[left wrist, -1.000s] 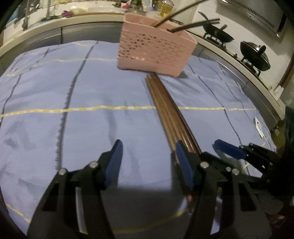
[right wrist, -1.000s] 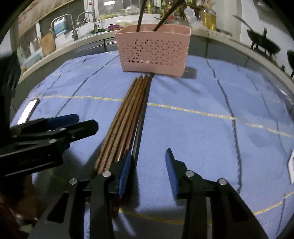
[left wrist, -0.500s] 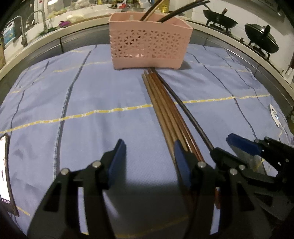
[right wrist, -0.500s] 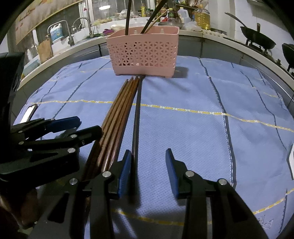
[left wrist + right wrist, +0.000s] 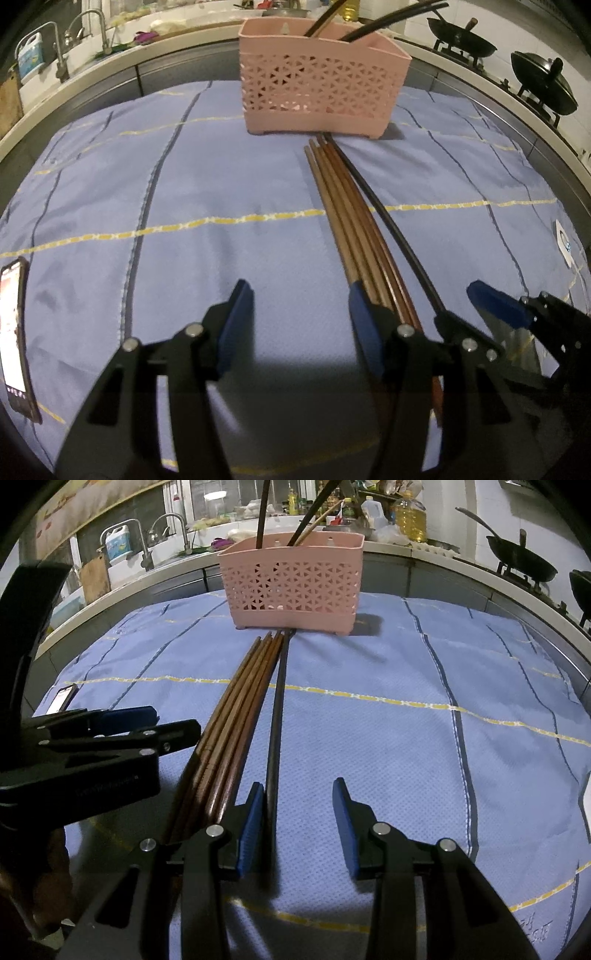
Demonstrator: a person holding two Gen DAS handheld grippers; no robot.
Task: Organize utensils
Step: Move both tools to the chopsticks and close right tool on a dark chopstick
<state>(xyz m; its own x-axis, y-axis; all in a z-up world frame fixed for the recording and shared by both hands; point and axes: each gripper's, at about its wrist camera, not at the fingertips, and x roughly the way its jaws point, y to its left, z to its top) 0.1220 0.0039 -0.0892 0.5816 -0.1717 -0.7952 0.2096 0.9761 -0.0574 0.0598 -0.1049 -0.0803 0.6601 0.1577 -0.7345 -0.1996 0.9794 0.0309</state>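
Observation:
A pink perforated basket [image 5: 321,96] [image 5: 291,587] stands at the far middle of the blue cloth [image 5: 221,177], with a few chopsticks upright in it. In front of it lies a bundle of brown chopsticks [image 5: 347,210] [image 5: 240,716], and a single black chopstick [image 5: 399,236] [image 5: 275,738] lies just to their right. My left gripper [image 5: 301,325] [image 5: 166,722] is open over bare cloth, its right finger resting against the bundle's near end. My right gripper [image 5: 299,823] [image 5: 460,304] is open with the black chopstick between its fingers, close beside the left pad.
A phone [image 5: 14,332] lies at the cloth's near left edge. A sink with taps [image 5: 162,535] runs along the back left counter. Black woks [image 5: 543,85] sit on a stove at the back right. Bottles [image 5: 406,517] stand behind the basket.
The near ends of the brown bundle and the black chopstick have drawn apart, leaving a gap. The left view has swung, bringing the phone into sight. Both grippers stay open.

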